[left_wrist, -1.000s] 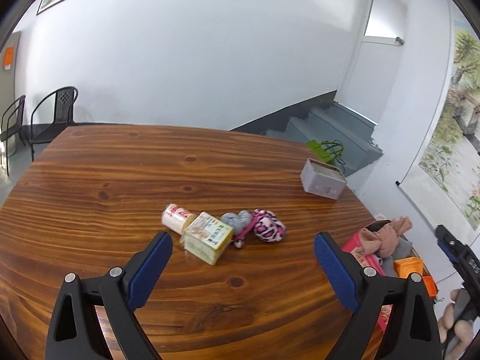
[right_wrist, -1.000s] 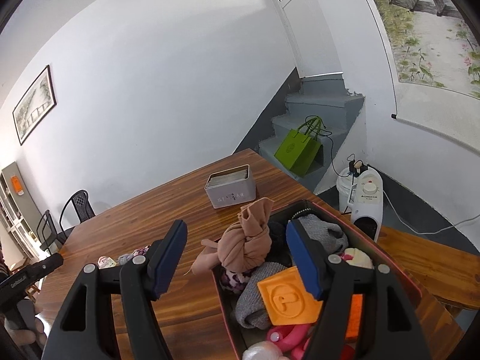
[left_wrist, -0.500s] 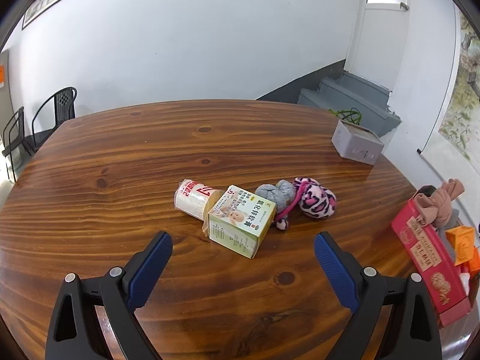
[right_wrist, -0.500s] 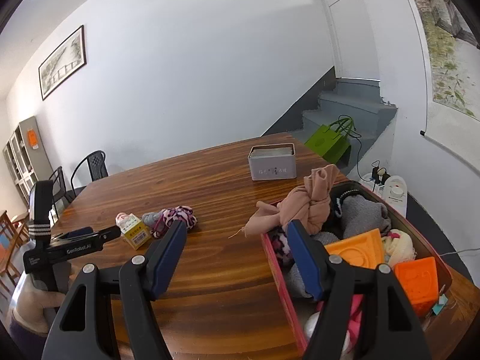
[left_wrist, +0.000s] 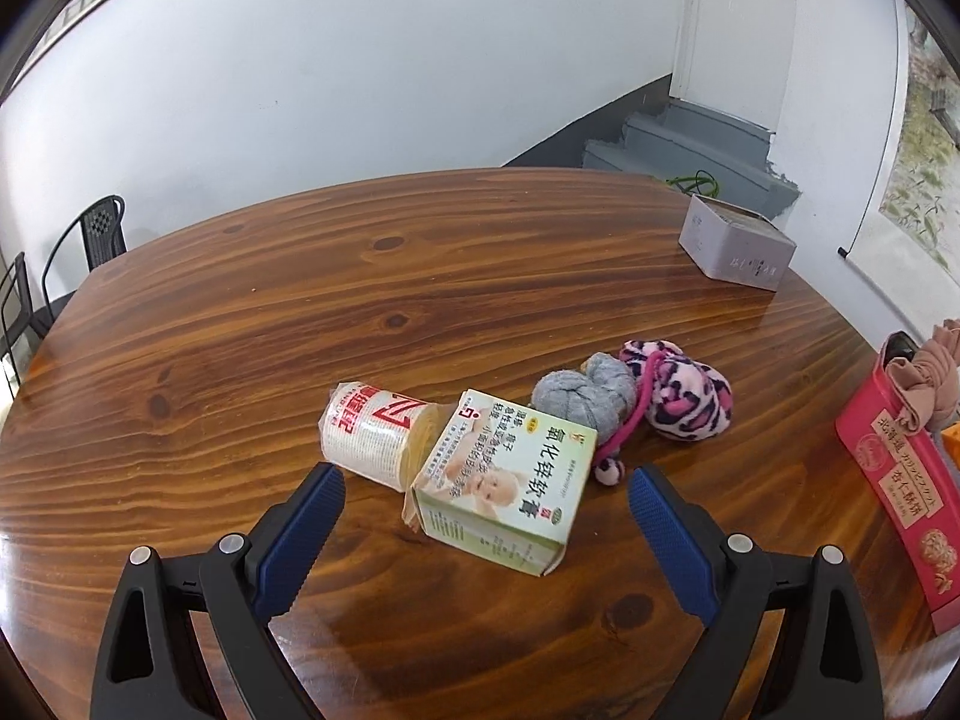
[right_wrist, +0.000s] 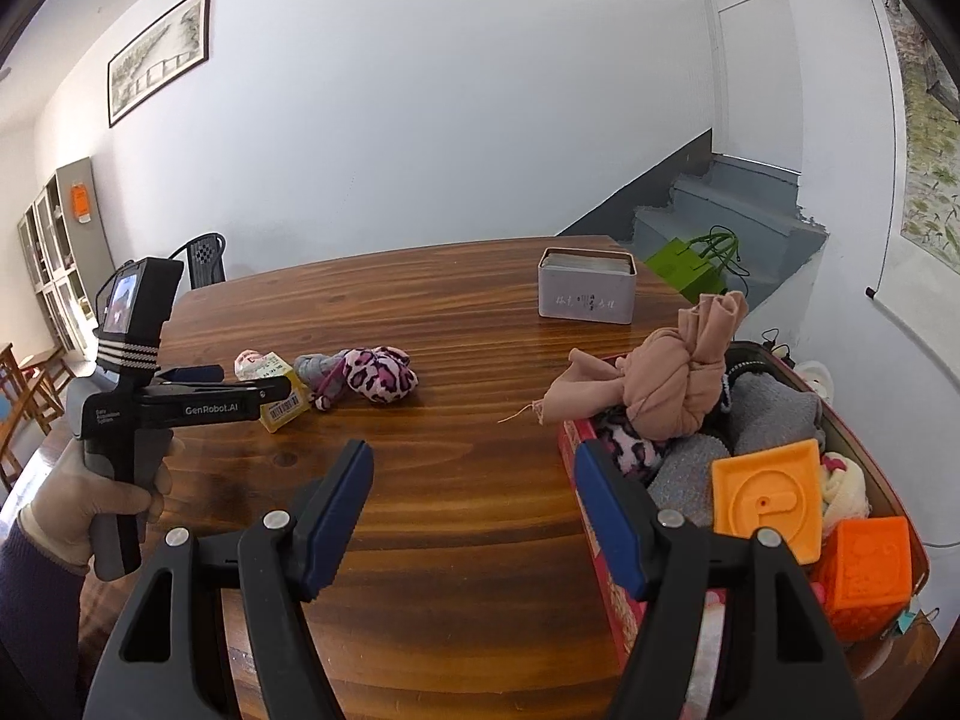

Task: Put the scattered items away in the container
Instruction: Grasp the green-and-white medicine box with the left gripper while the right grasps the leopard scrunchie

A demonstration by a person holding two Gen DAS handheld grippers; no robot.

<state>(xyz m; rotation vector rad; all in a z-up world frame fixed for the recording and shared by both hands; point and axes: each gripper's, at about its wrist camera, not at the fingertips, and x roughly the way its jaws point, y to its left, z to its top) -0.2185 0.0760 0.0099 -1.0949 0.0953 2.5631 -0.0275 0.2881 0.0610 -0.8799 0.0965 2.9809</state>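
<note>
left wrist: downward, near table [left_wrist: 420, 276] | right wrist: shallower, same table

Between the ribbed blue rubbery pads [left_wrist: 303, 531] lies a glossy cardboard box [left_wrist: 504, 486] on the varnished wooden table [left_wrist: 360, 300], beyond them a fuzzy pink plush toy [left_wrist: 684, 399].

red container [left_wrist: 894, 480] cut off at right edge, contents mostly hidden

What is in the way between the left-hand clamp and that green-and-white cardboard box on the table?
Nothing visible: the left gripper stands open, and only bare wooden table lies before the green-and-white cardboard box.
</note>
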